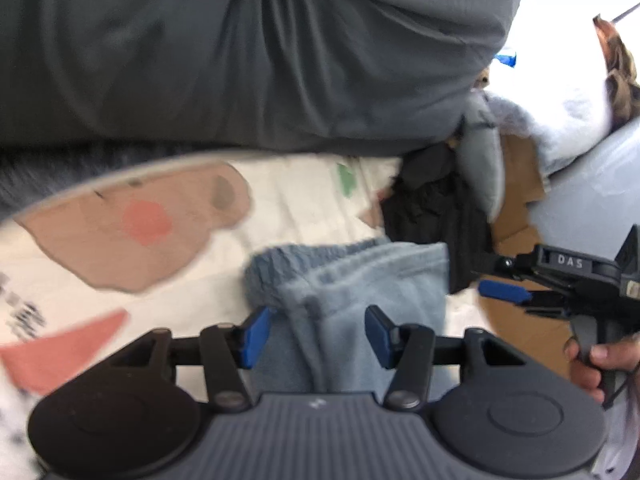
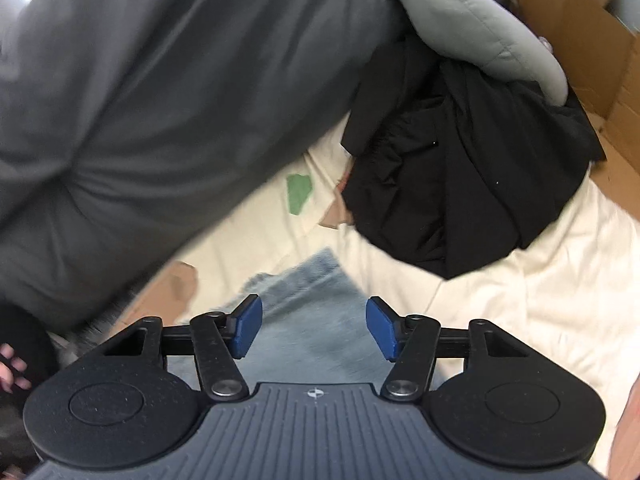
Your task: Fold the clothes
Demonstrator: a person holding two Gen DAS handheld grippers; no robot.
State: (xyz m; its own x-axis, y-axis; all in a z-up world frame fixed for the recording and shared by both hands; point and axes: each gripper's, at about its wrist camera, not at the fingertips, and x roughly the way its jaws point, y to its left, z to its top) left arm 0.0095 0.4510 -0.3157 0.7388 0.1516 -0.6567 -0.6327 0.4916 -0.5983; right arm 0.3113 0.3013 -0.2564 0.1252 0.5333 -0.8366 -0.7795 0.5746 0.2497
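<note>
A: I'm seeing both jaws spread, left gripper (image 1: 316,334) and right gripper (image 2: 314,326) gripping nothing, hovering over the light blue fleece garment (image 1: 360,280) lying on the bedsheet (image 2: 520,280).

B: I'm guessing it's soft and light; I'm eyeing the ribbed hem (image 1: 280,264). Black clothes (image 2: 460,180) sitting beyond.

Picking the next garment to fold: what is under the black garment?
The black garment lies on the cream printed sheet, its far edge on cardboard. A grey pillow overlaps its top. Anything beneath is covered.
</note>
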